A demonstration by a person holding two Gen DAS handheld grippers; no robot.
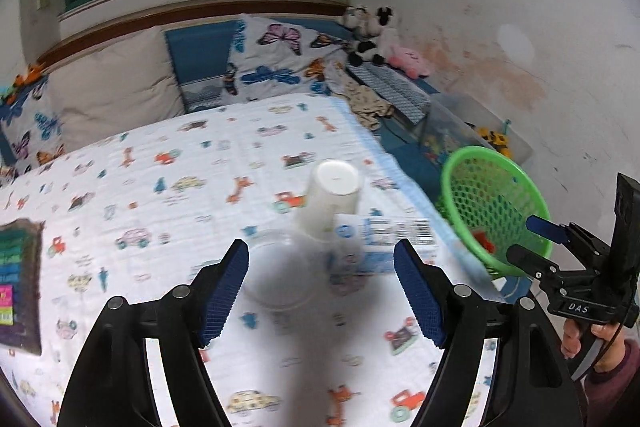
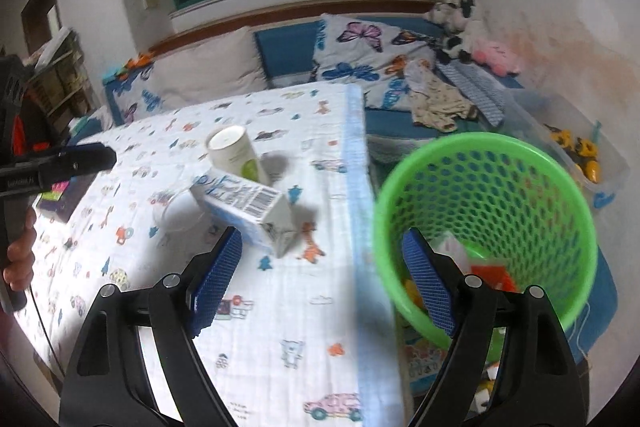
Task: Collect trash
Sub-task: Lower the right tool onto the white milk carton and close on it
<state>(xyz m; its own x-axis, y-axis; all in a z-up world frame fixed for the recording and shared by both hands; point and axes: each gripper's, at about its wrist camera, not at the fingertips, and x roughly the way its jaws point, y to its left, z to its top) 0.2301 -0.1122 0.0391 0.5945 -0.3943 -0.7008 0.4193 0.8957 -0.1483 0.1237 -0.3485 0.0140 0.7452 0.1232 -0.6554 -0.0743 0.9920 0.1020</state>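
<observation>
Left claw [image 1: 322, 291]: jaws wide, empty, over the tabletop [image 1: 160, 187]. Right claw [image 2: 322, 279]: jaws wide, empty, by the green basket [image 2: 520, 163]. Clear plastic cup [image 1: 278, 267] nearest; then milk carton [image 2: 248, 205] lying flat; white tube [image 2: 234, 153] behind, tilted.

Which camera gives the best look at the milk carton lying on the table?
The right wrist view. There the milk carton lies on its side in full, with its barcode and folded end visible. In the left wrist view the milk carton is blurred, and the white cup covers its left end.
</observation>
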